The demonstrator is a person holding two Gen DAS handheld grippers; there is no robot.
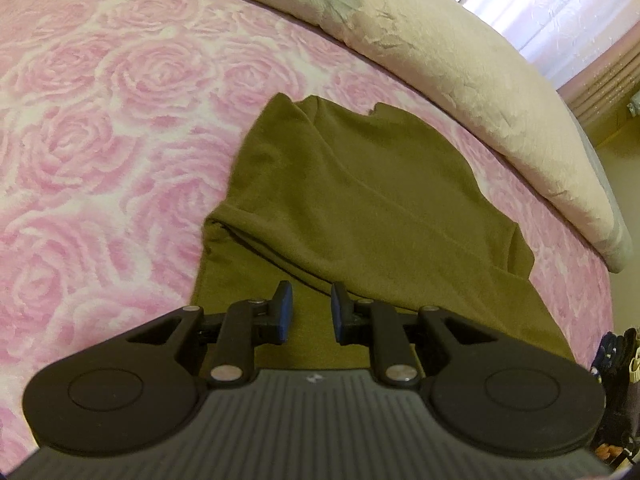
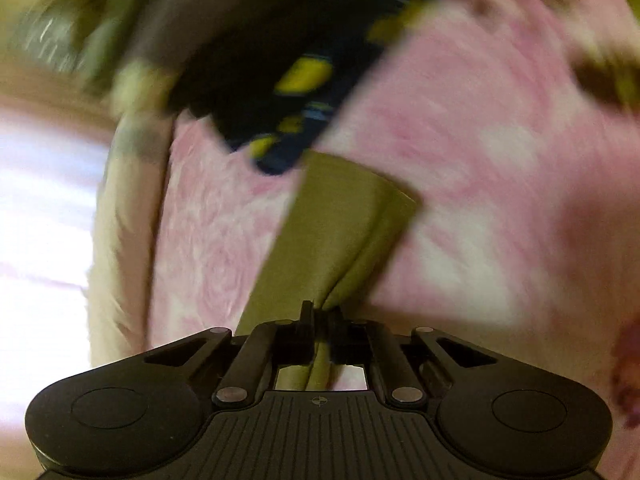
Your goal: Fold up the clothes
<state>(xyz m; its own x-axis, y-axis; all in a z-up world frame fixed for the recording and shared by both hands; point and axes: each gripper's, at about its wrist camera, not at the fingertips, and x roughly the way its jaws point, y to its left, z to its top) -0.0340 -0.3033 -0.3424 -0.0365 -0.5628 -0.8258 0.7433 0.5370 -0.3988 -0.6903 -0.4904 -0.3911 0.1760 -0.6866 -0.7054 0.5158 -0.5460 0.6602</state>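
An olive-green garment [image 1: 360,200] lies partly folded on a pink rose-patterned bedspread [image 1: 100,120]. My left gripper [image 1: 311,308] hovers over its near part, open, with nothing between the blue pads [image 1: 285,312]. In the blurred right wrist view, my right gripper [image 2: 319,314] is shut on a bunched edge of the olive garment [image 2: 340,216], which stretches away from the fingers over the pink bedspread [image 2: 460,160].
A cream quilt [image 1: 460,64] lies along the far edge of the bed. Dark clothing with yellow patches [image 2: 288,92] sits beyond the garment in the right wrist view. A bright window [image 1: 560,4] is at upper right; dark items [image 1: 616,360] stand beside the bed.
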